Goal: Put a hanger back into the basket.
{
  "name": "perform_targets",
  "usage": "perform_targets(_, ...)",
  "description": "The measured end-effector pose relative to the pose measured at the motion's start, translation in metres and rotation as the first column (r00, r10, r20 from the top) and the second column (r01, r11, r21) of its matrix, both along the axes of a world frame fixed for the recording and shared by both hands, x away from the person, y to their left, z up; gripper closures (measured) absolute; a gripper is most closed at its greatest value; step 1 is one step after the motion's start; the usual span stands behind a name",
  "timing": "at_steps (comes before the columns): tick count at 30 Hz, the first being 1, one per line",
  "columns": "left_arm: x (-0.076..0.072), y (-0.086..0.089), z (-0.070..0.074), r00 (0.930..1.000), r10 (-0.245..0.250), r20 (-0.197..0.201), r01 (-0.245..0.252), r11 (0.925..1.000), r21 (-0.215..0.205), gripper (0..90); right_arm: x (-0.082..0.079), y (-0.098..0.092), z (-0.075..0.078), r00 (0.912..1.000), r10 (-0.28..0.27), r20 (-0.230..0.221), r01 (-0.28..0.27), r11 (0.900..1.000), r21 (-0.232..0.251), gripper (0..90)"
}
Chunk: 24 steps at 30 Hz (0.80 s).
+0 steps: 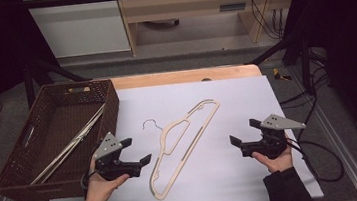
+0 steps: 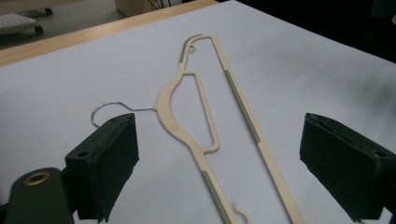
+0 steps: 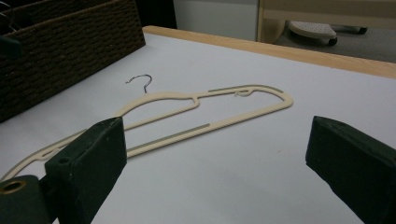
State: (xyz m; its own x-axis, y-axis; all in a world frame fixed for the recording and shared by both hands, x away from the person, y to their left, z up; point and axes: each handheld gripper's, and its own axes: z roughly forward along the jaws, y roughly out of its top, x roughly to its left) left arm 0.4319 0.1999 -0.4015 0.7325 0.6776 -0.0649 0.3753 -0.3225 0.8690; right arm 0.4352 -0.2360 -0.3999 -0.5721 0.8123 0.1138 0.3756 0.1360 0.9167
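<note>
The hanger (image 1: 184,147) looks like smooth matt cream plastic with grey rubbery strips and a thin shiny metal hook (image 1: 151,124). It lies on a matt white sheet (image 1: 238,109) over a pale wooden desk (image 1: 184,76). At the left, the basket (image 1: 22,162) is rough dark brown weave.

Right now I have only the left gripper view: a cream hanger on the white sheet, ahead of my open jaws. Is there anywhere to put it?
Observer: Yes, a brown woven basket stands on the table's left side, just left of your left gripper.
Operator: Anything in it?
Observer: Thin pale hangers lie slanted across its floor.
Operator: And the other gripper?
Observer: The right gripper is held to the right of the cream hanger, jaws open, apart from it.
</note>
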Motion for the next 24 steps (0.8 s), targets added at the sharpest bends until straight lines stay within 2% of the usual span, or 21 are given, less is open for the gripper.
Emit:
perform_targets(8, 0.008, -0.012, -0.024, 0.9981, -0.003, -0.062, 0.006, 0.9985, 0.054, 17.7, 0.002, 0.004, -0.002, 1.0, 0.006, -0.007, -0.006, 1.0, -0.01, 5.5)
perform_targets(9, 0.009, -0.013, -0.028, 0.9975, -0.003, -0.071, 0.007, 0.9983, 0.057, 19.4, 0.002, 0.004, -0.002, 0.9999, 0.008, -0.008, -0.008, 1.0, -0.008, 5.6)
perform_targets(12, 0.014, -0.019, -0.038, 0.9953, 0.007, -0.097, 0.003, 0.9946, 0.103, 23.9, 0.002, 0.005, -0.003, 0.9999, 0.013, -0.01, -0.013, 1.0, -0.019, 5.7)
perform_targets(15, 0.017, -0.024, -0.047, 0.9913, 0.009, -0.131, 0.007, 0.9927, 0.12, 31.4, 0.002, 0.007, -0.004, 0.9997, 0.021, -0.012, -0.021, 0.999, -0.025, 6.0)
perform_targets(19, 0.019, -0.032, -0.058, 0.9856, 0.011, -0.169, 0.02, 0.9827, 0.184, 39.4, 0.003, 0.01, -0.005, 0.9996, 0.024, -0.014, -0.024, 0.999, -0.027, 6.2)
perform_targets(20, 0.02, -0.034, -0.06, 0.9823, 0.008, -0.187, 0.027, 0.9824, 0.185, 41.1, 0.003, 0.01, -0.005, 0.9996, 0.025, -0.015, -0.026, 0.999, -0.028, 6.3)
perform_targets(24, 0.02, -0.037, -0.066, 0.9793, 0.012, -0.202, 0.033, 0.9763, 0.214, 50.6, 0.003, 0.012, -0.005, 0.9994, 0.031, -0.017, -0.032, 0.999, -0.031, 6.5)
